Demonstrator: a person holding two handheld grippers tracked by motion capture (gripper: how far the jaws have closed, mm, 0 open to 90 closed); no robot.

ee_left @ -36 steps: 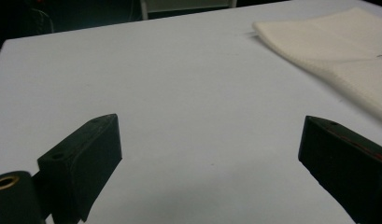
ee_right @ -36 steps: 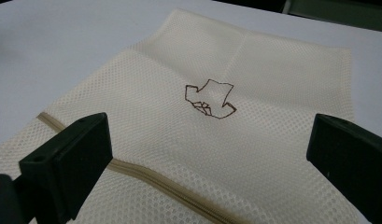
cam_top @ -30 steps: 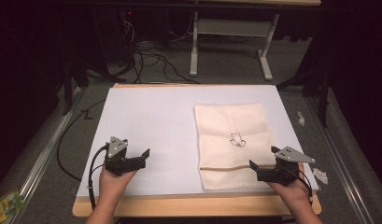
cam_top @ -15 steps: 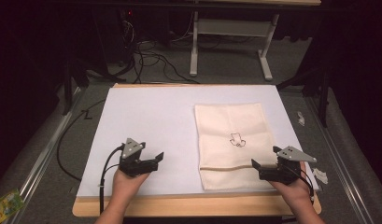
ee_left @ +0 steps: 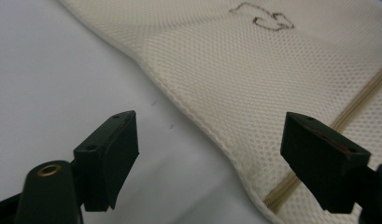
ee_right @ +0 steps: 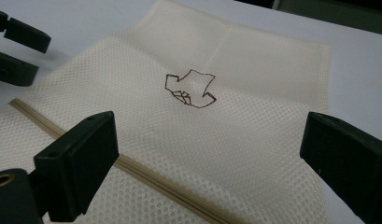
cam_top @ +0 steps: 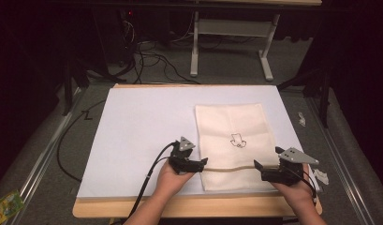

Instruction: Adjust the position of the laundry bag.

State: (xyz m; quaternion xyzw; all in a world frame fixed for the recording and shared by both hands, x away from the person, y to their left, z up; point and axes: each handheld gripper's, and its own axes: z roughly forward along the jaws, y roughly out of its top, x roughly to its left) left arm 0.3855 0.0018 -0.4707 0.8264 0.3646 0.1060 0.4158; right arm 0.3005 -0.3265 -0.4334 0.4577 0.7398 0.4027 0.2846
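A cream mesh bag (cam_top: 233, 145) lay flat on the right half of the white sheet (cam_top: 137, 126) that covered the table (cam_top: 133, 208). Its cloth was a fine honeycomb net, rectangular in outline, with a stitched hem along each side. A tan zip (ee_right: 132, 165) ran straight across it close to the near end, and a small dark outline drawing (ee_right: 190, 88) of angular shape sat near its middle; no lettering could be read on it.

The left tool (cam_top: 202, 163) rested at the bag's left edge, level with the zip, held in the person's left hand (cam_top: 173, 176). In the left gripper view its two blunt black jaws stood wide apart, one over the bare sheet and the other over the mesh, with the hem and the end of the zip between them. They pinched nothing.

The right tool (cam_top: 258, 168) lay at the bag's right edge near the same zip line, in the right hand (cam_top: 294, 187). In the right gripper view its jaws were likewise spread wide above the mesh, the zip passing beneath them, and nothing was held.

Each tool carried a grey three-cornered plate on top. The table had a pale wooden rim. On the grey floor beyond it were dark cables (cam_top: 151, 56) and a light metal stand (cam_top: 231, 44), and a green packet (cam_top: 5, 204) lay at the lower left.
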